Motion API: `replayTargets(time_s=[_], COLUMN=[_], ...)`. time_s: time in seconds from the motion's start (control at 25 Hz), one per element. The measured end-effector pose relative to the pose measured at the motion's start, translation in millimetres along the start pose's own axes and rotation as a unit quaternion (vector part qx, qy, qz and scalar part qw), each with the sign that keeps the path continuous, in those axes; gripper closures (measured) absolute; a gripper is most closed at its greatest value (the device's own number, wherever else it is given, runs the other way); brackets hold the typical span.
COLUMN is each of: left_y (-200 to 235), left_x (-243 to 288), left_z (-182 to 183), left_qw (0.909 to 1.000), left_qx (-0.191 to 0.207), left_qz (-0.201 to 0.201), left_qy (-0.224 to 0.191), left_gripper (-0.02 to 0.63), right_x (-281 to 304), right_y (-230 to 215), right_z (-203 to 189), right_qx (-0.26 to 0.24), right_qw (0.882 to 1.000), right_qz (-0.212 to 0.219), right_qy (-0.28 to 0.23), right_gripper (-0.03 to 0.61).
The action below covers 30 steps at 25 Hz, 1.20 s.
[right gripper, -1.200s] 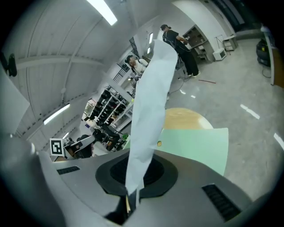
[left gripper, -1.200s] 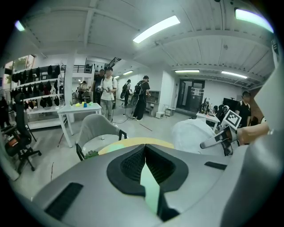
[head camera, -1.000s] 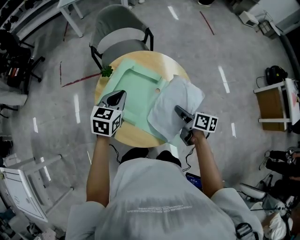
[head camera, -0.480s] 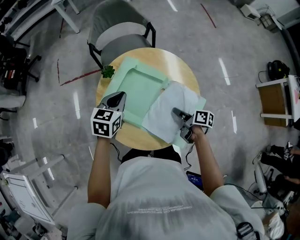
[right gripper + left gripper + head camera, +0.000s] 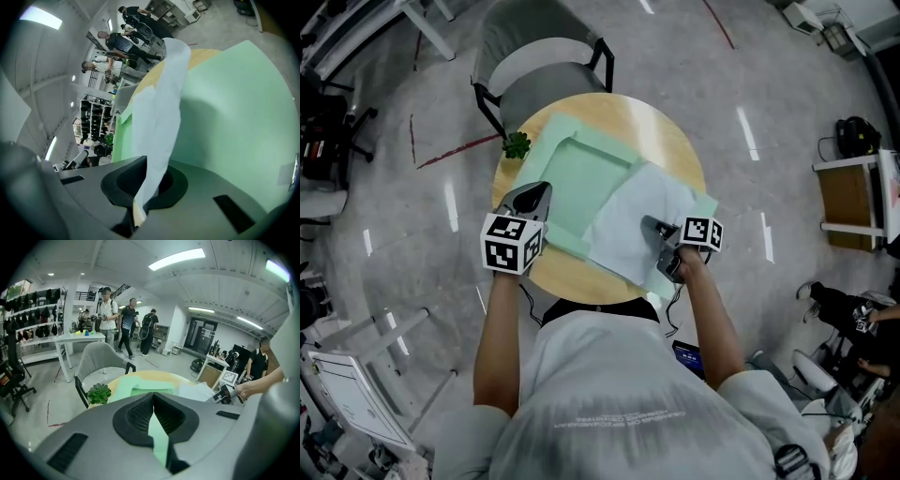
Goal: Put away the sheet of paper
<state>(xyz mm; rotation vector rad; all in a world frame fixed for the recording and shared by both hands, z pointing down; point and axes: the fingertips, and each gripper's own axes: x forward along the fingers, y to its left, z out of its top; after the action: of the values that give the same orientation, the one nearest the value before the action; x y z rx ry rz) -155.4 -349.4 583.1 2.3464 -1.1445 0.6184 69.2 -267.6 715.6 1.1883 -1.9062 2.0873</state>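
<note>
Two grippers work over a round table (image 5: 572, 274), each held in one hand. The right gripper (image 5: 650, 224) sits at the 4 o'clock side of the table. Its jaws are closed on the near edge of the sheet of paper (image 5: 630, 217). In the right gripper view, the sheet (image 5: 161, 103) runs from between the pads of that gripper (image 5: 148, 177) and stands up in front of the green folder (image 5: 225, 117).

The sheet lies partly over the 4 o'clock portion of the folder (image 5: 579, 176), which is spread open on the tabletop. The far edge of the sheet is raised and curved, not flat.

The left gripper (image 5: 541, 188) sits at the 9 o'clock edge of the folder. In the left gripper view its jaws (image 5: 153, 395) meet at the tips, with a strip of the folder's green (image 5: 136, 385) between the pads.

A small plant (image 5: 517, 144) stands at the 10 o'clock rim of the table. A grey chair (image 5: 539, 66) stands beyond the table at 11 o'clock
</note>
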Motion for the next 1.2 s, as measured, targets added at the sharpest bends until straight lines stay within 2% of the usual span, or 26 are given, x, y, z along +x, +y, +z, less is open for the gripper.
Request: replayTargets(time_s=[0.48, 0.72, 1.2], left_y=[15, 15, 25], left_x=[9, 15, 12], left_z=[-6, -6, -2], left_qw=[0.9997, 0.9997, 0.9996], left_qx=[-0.024, -0.02, -0.026], left_qz=[0.005, 0.005, 0.009], left_qy=[0.008, 0.01, 0.006], left_gripper=[0.595, 0.594, 0.594], right_x=[1, 15, 44], right_y=[-23, -11, 13], right_z=[-6, 4, 9], right_qx=[0.007, 0.009, 0.0], right_qw=[0.999, 0.999, 0.999], right_qz=[-0.047, -0.03, -0.038], right_qy=[0.015, 0.008, 0.012], right_gripper=[0.549, 0.549, 0.549])
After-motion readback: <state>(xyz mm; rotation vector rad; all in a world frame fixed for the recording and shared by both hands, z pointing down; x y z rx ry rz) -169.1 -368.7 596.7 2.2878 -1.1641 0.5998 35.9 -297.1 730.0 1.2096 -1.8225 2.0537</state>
